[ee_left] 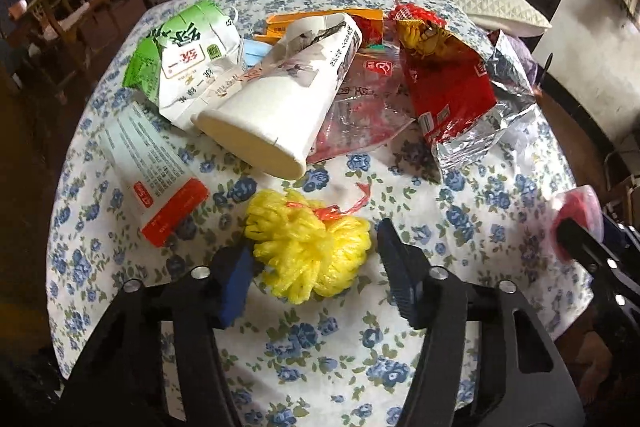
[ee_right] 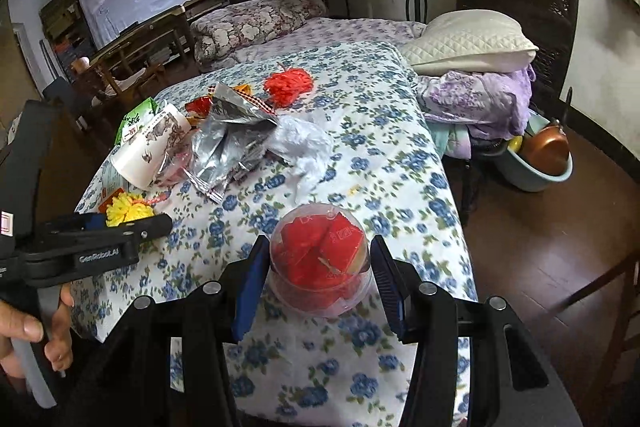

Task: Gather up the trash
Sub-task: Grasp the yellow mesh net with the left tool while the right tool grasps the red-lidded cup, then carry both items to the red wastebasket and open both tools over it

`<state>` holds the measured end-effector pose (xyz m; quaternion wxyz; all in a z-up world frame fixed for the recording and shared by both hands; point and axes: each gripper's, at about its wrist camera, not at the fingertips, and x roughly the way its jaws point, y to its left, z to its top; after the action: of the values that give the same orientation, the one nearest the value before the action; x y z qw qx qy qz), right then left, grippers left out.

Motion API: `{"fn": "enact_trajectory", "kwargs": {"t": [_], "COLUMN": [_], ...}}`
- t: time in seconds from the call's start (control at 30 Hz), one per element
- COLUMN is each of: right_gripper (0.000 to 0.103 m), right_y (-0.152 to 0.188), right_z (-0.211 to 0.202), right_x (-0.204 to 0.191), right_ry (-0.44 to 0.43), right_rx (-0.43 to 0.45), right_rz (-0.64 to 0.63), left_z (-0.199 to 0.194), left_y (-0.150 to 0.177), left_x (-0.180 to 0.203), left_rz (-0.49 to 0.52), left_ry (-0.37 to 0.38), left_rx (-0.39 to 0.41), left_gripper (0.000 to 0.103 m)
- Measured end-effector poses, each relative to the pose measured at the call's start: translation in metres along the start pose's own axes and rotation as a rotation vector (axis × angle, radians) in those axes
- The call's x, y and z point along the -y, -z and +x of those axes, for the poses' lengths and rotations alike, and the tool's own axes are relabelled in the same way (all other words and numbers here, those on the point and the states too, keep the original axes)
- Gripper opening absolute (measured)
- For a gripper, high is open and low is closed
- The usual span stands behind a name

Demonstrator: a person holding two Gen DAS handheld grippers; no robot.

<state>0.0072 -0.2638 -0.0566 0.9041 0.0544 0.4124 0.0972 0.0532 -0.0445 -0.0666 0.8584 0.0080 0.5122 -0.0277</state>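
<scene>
A yellow foam net (ee_left: 308,251) lies on the floral tablecloth (ee_left: 360,347). My left gripper (ee_left: 316,267) is open around it, its left pad touching the net. Beyond lie a white paper cup (ee_left: 276,111), a green-white carton (ee_left: 188,59), a red-ended white box (ee_left: 156,171) and a red snack bag (ee_left: 452,83). My right gripper (ee_right: 316,279) is open around a clear plastic cup holding red wrappers (ee_right: 320,263), with gaps on both sides. The yellow net (ee_right: 128,209) and the left gripper (ee_right: 120,231) show at the left in the right wrist view.
A silver foil bag (ee_right: 228,143), a crumpled clear bag (ee_right: 304,147) and a red foam net (ee_right: 288,83) lie mid-table. A bed with pillows (ee_right: 472,39) stands behind. A basin with a copper pot (ee_right: 540,155) sits on the floor at right. Chairs (ee_left: 76,3) stand at left.
</scene>
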Motion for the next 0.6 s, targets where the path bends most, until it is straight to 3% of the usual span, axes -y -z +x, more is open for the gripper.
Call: {"fn": "enact_trajectory", "kwargs": {"t": [0.03,0.1,0.23,0.4,0.6], "right_gripper": [0.051,0.051,0.051,0.051,0.051], "right_y": [0.001,0.003,0.004,0.0,-0.006], "right_z": [-0.002,-0.005,-0.007,-0.009,-0.022], "right_x": [0.001,0.004,0.012,0.018,0.022], "right_ry": [0.001,0.003,0.001,-0.007,-0.012], "right_rx": [0.005,0.014,0.024,0.04,0.083], "right_rz": [0.003,0.007,0.025,0.029,0.023], "left_z": [0.0,-0.003,-0.021,-0.042,-0.053], "left_y": [0.0,0.001,0.006,0.008,0.006], "left_x": [0.001,0.0,-0.006,-0.008,0.011], "left_rz": [0.005,-0.004,-0.033,-0.031,0.0], "left_ry": [-0.007,0.028,0.093,0.232,0.354], "left_rx": [0.007,0.009,0.044,0.089,0.107], "left_gripper": [0.04,0.036,0.035,0.035,0.035]}}
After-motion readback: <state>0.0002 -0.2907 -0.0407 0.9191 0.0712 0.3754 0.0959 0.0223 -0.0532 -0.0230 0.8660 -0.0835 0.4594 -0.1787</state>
